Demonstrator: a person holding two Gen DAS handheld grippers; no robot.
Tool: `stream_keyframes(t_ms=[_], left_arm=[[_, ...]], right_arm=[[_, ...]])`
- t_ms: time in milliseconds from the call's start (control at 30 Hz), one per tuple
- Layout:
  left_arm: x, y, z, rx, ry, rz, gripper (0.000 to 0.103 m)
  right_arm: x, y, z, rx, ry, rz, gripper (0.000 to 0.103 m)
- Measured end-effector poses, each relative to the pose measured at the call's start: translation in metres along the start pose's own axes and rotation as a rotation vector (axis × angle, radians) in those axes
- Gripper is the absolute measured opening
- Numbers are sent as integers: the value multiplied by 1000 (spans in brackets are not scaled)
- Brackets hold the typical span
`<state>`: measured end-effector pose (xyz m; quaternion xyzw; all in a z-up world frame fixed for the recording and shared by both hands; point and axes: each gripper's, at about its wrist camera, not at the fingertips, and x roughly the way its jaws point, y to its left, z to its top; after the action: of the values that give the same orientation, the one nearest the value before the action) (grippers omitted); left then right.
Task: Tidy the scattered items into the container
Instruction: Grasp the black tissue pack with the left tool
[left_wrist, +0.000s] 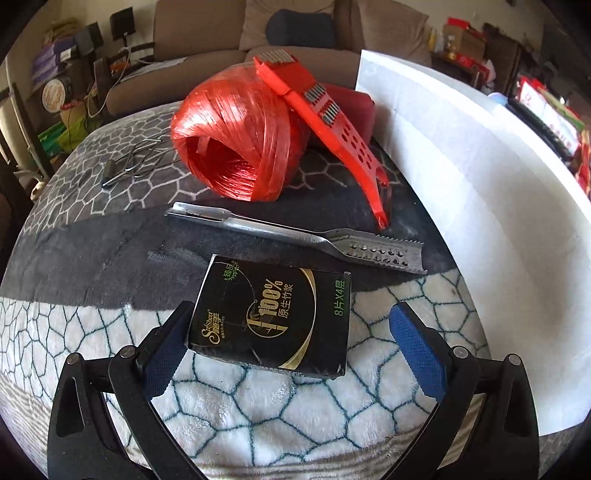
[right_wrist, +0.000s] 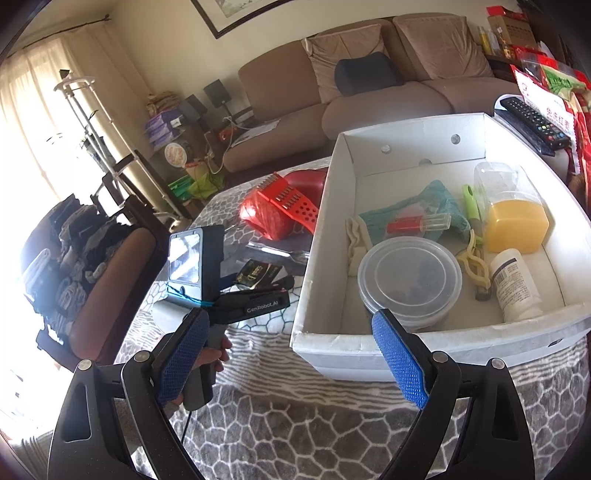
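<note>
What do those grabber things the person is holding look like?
Each hand-held gripper has black plastic arms with silver bolts and two fingers covered in bumpy blue pads. Both the left hand-held gripper and the right hand-held gripper look this way. Seen from the right, the left one's body reads "GenRobot.AI", carries a small box bound with blue bands, and trails a dark cable.

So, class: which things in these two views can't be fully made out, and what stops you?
- Dark red object, left wrist view: hidden behind the twine ball and red grater.
- Round tub contents, right wrist view: blurred by its cloudy lid.
- White bottle label, right wrist view: print too small.
</note>
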<state>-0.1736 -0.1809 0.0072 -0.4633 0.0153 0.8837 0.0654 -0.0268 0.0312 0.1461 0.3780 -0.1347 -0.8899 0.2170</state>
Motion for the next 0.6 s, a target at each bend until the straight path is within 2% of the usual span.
stream_keyframes(t_ms=[300, 333, 400, 600], left_arm=[[9, 8, -4, 28, 13, -10, 102], [8, 8, -4, 26, 9, -6, 99], [5, 8, -4, 20, -4, 4, 75], [-11, 12, -4, -16, -31, -5, 72]], right_arm=[[3, 2, -1, -18, 17, 6, 93], [4, 2, -2, -20, 19, 5, 93], [4, 2, -2, -21, 22, 2, 93], [7, 4, -3, -26, 28, -1, 93]])
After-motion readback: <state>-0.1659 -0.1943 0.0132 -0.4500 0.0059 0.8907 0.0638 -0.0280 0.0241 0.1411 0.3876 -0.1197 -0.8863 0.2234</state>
